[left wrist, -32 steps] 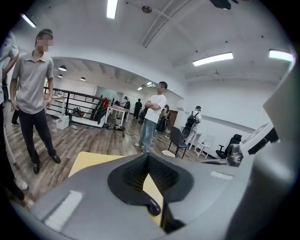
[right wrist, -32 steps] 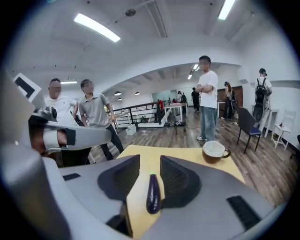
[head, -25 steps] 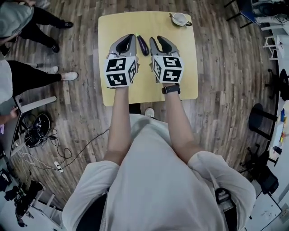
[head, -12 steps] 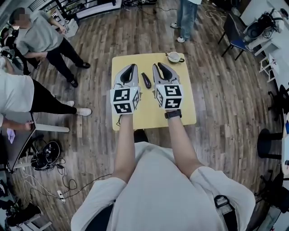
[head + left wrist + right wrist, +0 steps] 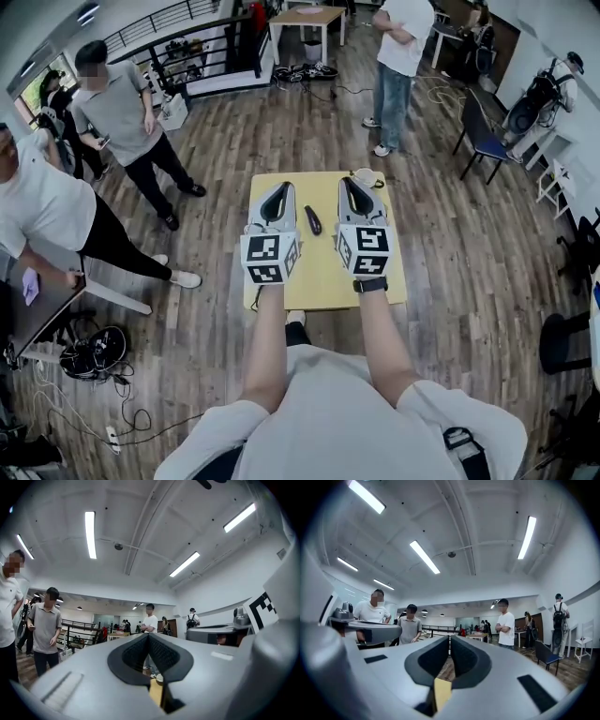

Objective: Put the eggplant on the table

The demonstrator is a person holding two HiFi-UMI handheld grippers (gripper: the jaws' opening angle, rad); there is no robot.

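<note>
The dark purple eggplant (image 5: 312, 220) lies on the yellow table (image 5: 323, 272), between my two grippers and free of both. My left gripper (image 5: 279, 188) is held high above the table's left half, pointing level, its jaws shut and empty (image 5: 148, 634). My right gripper (image 5: 348, 183) is raised over the right half, also level, with its jaws shut on nothing (image 5: 449, 639). Both gripper views look out across the room, over the table.
A cup on a saucer (image 5: 366, 176) stands at the table's far right corner. Several people stand around: two at the left (image 5: 122, 112), one beyond the table (image 5: 398, 56). A blue chair (image 5: 483, 141) is at the right, cables (image 5: 94, 352) on the floor at the left.
Both grippers have risen well above the table and levelled out. The eggplant stays where it lay. The head view has tilted up, showing more of the room.
</note>
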